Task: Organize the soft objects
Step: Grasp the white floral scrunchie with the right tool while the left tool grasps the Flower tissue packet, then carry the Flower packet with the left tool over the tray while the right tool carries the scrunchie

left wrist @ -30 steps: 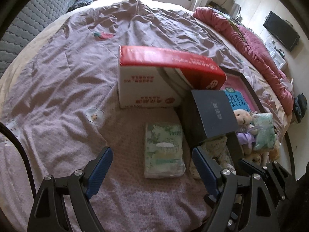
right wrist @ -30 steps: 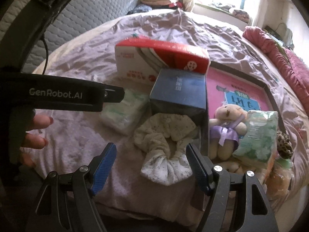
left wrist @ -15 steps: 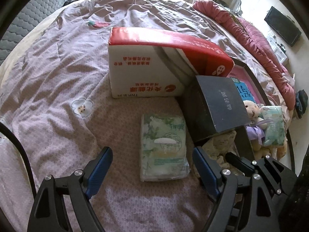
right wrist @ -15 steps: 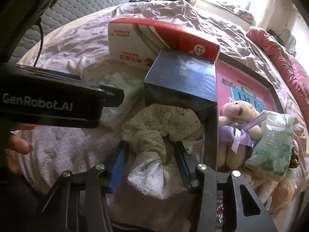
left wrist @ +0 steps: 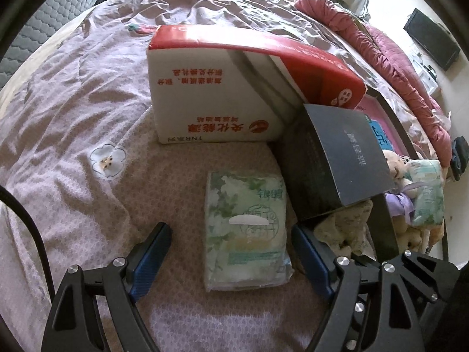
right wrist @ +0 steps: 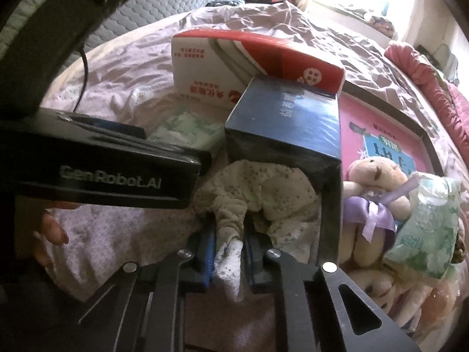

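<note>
Fingers: right [right wrist: 227, 246] pinch scrunchie [right wrist: 258, 193]; left [left wrist: 231, 240] spread | dark box [right wrist: 287, 129] overhangs scrunchie

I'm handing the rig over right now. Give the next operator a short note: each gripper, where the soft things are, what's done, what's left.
Right gripper: jaws just closed, now shut on the cream scrunchie at the open end of the dark box; not lifted yet.
Left gripper: open, straddling the green tissue pack on the bedspread, pads not touching it.
To the right: teddy bear and a second tissue pack.
Done: scrunchie gripped. Left: move the scrunchie, grip the pack, sort the rest.
</note>
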Demonstrator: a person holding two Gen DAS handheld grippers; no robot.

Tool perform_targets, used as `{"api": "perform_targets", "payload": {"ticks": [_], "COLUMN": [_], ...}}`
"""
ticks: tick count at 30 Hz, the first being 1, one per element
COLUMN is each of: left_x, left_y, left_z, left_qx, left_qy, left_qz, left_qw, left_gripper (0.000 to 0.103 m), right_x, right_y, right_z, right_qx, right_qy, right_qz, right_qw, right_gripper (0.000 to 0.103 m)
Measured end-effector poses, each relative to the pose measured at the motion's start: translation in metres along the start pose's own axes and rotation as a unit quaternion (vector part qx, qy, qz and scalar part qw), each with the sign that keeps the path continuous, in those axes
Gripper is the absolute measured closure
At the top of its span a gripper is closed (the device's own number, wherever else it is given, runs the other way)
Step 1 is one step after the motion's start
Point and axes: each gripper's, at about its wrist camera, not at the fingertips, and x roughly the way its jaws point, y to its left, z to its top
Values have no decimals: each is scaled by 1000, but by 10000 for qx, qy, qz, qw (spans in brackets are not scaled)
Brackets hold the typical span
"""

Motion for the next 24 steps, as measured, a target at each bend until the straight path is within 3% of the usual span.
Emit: {"api": "perform_targets", "payload": {"ticks": [5,8,14,24], "left_x": [3,4,-5,-50], "left_y": [3,5,6,5], "left_z": [2,3,3,3], "left_qx": [-63,-98,-31,-9], "left_qy": [-56,-86,-178,-650], "left_qz": [-129,-231,-293,-294], "left_qw": [9999,9996,9994,9975], "left_gripper": [38,54,61,61], "right_x": [-14,-21,-39,-77], "right_y": [-7,-14,-21,-19], "right_z": [-5,-6,-6,0], "right_qx": [182,346,598,641], "right_qy": [-113,-220,-463,-913], "right_qz": [247,393,611,775], "right_qw": [9995,9984,9953,9907], "right_gripper": [88,88,88,88]}}
